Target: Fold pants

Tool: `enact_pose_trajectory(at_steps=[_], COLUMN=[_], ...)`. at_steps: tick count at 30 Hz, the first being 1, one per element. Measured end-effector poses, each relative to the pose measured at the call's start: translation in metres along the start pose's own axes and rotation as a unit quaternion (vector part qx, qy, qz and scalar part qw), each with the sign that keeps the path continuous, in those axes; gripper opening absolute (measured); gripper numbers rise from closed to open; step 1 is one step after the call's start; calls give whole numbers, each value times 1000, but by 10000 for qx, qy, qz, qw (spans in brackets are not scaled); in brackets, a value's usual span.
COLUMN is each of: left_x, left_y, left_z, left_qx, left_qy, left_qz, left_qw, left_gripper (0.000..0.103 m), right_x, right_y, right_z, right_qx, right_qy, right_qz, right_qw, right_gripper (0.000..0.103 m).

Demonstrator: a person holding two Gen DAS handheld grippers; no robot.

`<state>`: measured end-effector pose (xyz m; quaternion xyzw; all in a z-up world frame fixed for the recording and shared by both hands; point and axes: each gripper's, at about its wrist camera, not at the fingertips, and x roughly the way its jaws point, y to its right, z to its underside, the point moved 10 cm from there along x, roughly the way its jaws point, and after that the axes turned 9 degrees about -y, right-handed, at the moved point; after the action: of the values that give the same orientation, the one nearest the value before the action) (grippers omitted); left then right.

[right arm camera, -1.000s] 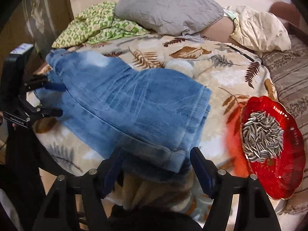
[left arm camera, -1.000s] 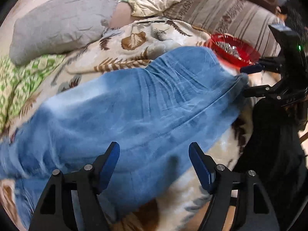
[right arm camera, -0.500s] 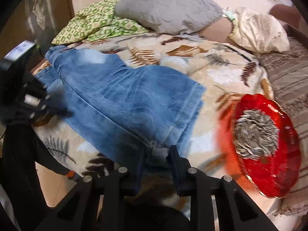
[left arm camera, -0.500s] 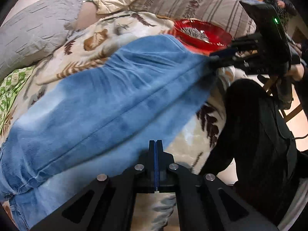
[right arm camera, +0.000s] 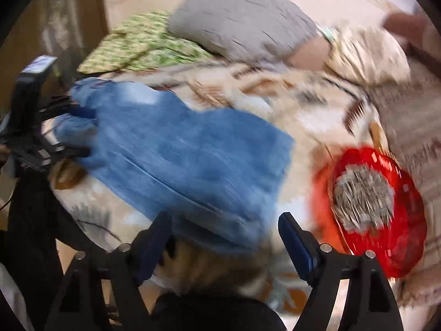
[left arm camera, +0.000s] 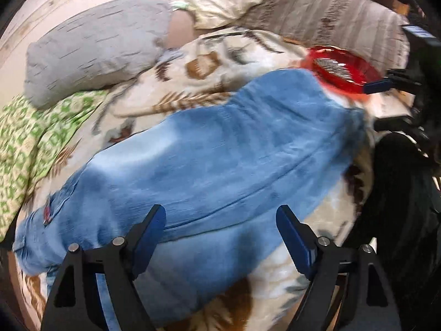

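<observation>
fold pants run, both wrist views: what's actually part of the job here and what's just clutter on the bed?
Job:
- blue jeans, lying on the leaf-print blanket
- left hand-held gripper, open
- right hand-held gripper, open

Lying about:
- red dish of sunflower seeds
- grey pillow
- green patterned cloth
- cream cloth

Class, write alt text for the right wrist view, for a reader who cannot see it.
Blue jeans lie folded on a leaf-patterned blanket, with the right gripper open above their near edge. A red dish of seeds sits to the right; the picture is blurred.
</observation>
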<state>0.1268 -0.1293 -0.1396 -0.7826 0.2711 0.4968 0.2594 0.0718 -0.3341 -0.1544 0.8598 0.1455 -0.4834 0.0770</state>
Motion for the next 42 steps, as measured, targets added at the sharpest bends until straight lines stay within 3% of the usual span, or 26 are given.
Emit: enact_pose_trajectory(at_steps=[3, 8, 9, 10, 11, 12, 13, 16, 21, 23, 26, 27, 28, 29, 32, 35, 39, 42], left_x=[7, 35, 41, 49, 55, 57, 56, 46, 14, 26, 47, 41, 34, 19, -21, -47, -85, -105], left_y=[-1, 15, 16, 18, 19, 18, 18, 20, 43, 44, 41, 40, 39, 36, 9, -38, -122, -165], left_z=[-3, -5, -6, -5, -4, -5, -7, -6, 6, 10, 16, 13, 13, 10, 7, 17, 57, 96], left_qx=[272, 1224, 1305, 1354, 1322, 1263, 1220, 1149, 1169, 1147, 1122, 1038, 929, 717, 218, -436, -1627, -2141], left_qy=[133, -242, -293, -413, -509, -514, -525, -538, -304, -421, -702, -583, -530, -307, 195, 268, 331, 270], left_qz=[-350, -457, -447, -255, -104, -83, -40, 136, 478, 311, -16, -82, 11, 150, 230, -40, -300, -574], left_qw=[9989, 9911, 9900, 9896, 9899, 9906, 9911, 9918, 9915, 9920, 9912, 9929, 9943, 9968, 9993, 9987, 9857, 9748], left_gripper=[83, 82, 71, 55, 24, 21, 19, 12, 11, 13, 36, 59, 73, 86, 87, 87, 87, 91], right_x=[8, 41, 43, 46, 50, 53, 56, 53, 41, 41, 47, 47, 44, 36, 7, -5, 1, 12], right_y=[-21, -21, -16, -11, -6, -2, 3, 5, 1, 5, 7, 8, 10, 8, -5, -22, -68, -107], right_z=[-9, -5, -4, -2, 0, 4, 6, 10, 18, 20, 20, 20, 20, 19, 7, -10, -45, -69], right_qx=[-457, -846, -802, -691, -568, -492, -435, -388, -655, -616, -493, -450, -406, -369, -428, -548, -991, -1327], right_qy=[-1, -525, -549, -605, -678, -735, -783, -742, -725, -741, -826, -870, -875, -766, -208, 29, 292, 418], right_qz=[123, 593, 598, 522, 443, 427, 445, 296, 412, 449, 354, 445, 591, 612, 436, 319, -68, -295], right_qw=[9989, 9933, 9935, 9944, 9951, 9952, 9950, 9961, 9944, 9943, 9947, 9942, 9936, 9945, 9979, 9980, 9946, 9898], right_gripper=[82, 81, 78, 64, 55, 36, 25, 15, 12, 12, 19, 36, 65, 76, 81, 81, 81, 81])
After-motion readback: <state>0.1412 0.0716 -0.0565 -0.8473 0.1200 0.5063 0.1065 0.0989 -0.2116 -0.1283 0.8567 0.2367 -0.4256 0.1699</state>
